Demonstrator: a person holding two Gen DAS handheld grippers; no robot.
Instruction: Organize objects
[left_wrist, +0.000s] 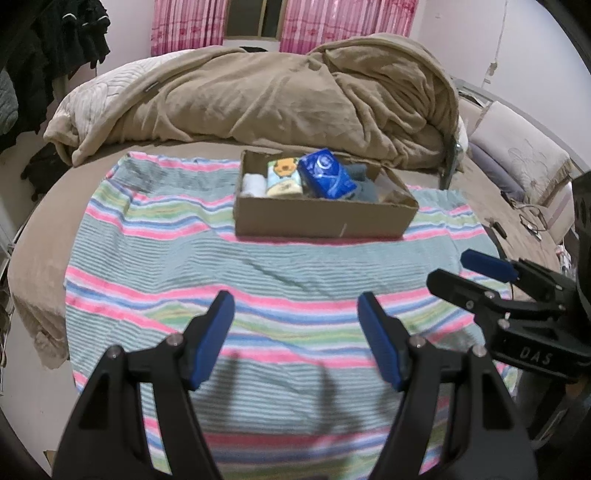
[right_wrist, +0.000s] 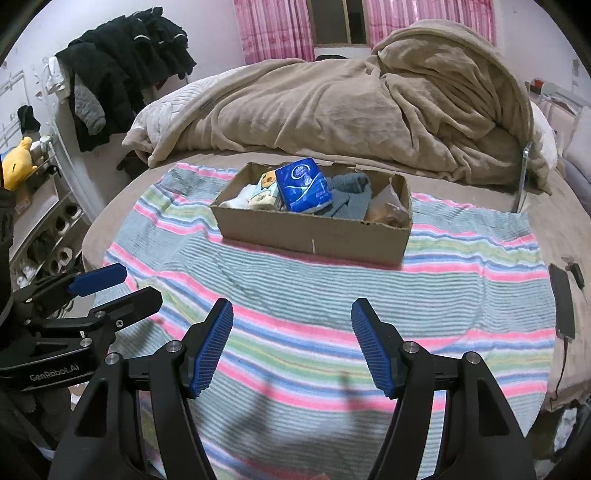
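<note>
Both tools hang above the near end of the striped towel (left_wrist: 258, 266), side by side. The left tool (left_wrist: 295, 341) has its blue pads spread, nothing between them; the right tool (right_wrist: 291, 347) is spread and empty as well. Straight ahead of both, well apart, sits the cardboard box (right_wrist: 314, 232) on the towel, holding a blue packet (right_wrist: 303, 184), a cartoon-printed pack (left_wrist: 282, 177) and grey cloth (right_wrist: 351, 192). Beyond it lies the rumpled tan blanket (left_wrist: 277, 96).
</note>
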